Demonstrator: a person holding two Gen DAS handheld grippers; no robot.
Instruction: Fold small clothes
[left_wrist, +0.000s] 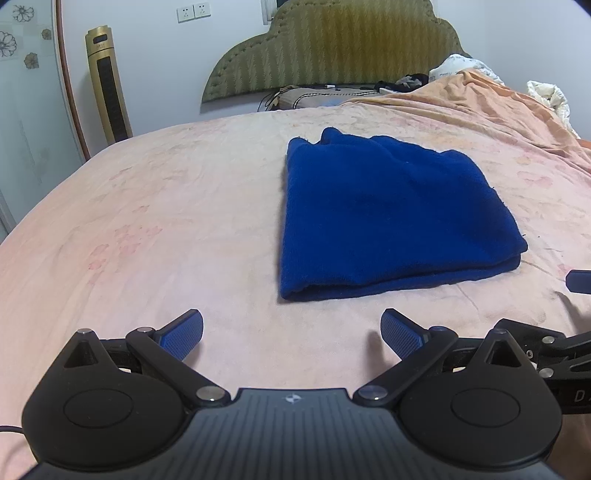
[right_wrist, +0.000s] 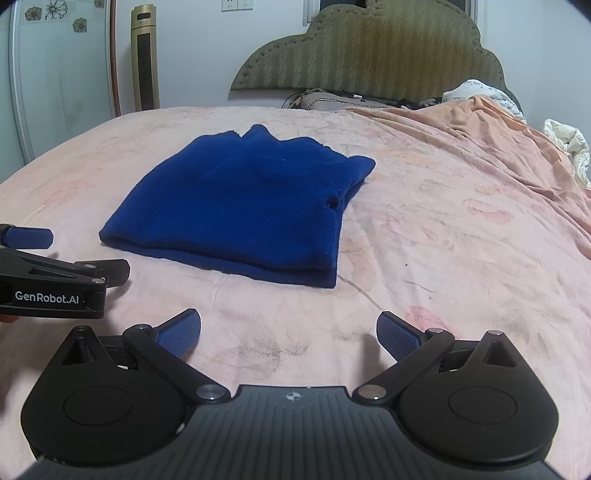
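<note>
Garment: blue knit (left_wrist: 388, 214) lies mid-bed on the pink sheet (left_wrist: 147, 221), well in from the near edge.
Relation: we see it ahead of both grippers, apart; folded edge faces us.
L gripper (left_wrist: 291, 334): jaws wide, empty.
R gripper (right_wrist: 288, 332): jaws wide, empty.
Look: compact rectangle, layers stacked; we judge folding abt done.

A big bed (left_wrist: 147, 221) has a pink sheet with faded flowers. At its far end stands a green headboard (left_wrist: 332, 48). A tall gold fan (left_wrist: 107, 85) stands by the wall, near two white plugs (left_wrist: 194, 13). A crumpled peach blanket (right_wrist: 498, 147) lies on the right side, with white bedding (right_wrist: 565, 144) beside it.
</note>
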